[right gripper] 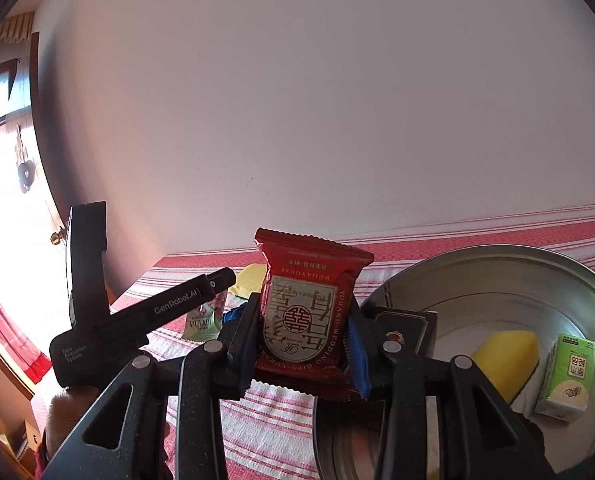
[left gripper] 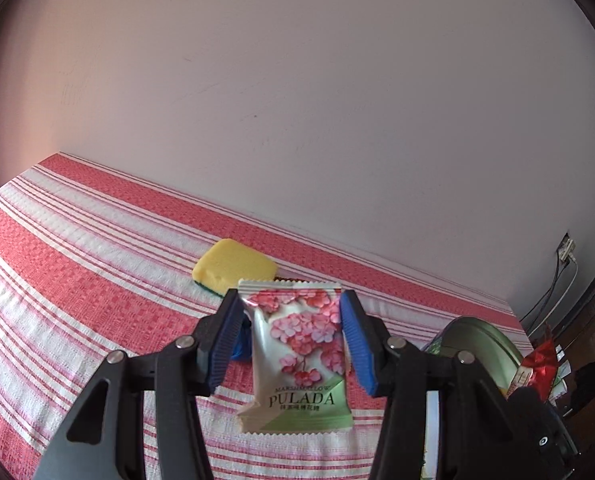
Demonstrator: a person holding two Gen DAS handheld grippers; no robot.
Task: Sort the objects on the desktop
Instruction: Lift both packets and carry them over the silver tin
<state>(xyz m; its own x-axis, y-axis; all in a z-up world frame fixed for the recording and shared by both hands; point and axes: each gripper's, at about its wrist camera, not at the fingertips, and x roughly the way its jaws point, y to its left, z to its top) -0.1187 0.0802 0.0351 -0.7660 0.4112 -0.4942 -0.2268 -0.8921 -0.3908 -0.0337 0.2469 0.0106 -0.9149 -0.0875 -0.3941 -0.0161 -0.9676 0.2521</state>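
Gripping pink packet (left gripper: pixel 297 356) in left tool (left gripper: pixel 293 344), sponge (left gripper: pixel 233 266) partly hidden

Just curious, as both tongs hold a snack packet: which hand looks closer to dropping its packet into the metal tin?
Probably the right. Its tongs hold the red packet beside the metal tin; the left tongs hold the flowered packet further away.

Lay bare across the striped tabletop (left gripper: pixel 77 248) left of the yellow sponge (left gripper: pixel 233 266); was blocked rightward by the metal tin (right gripper: pixel 497 264), half-filled already.
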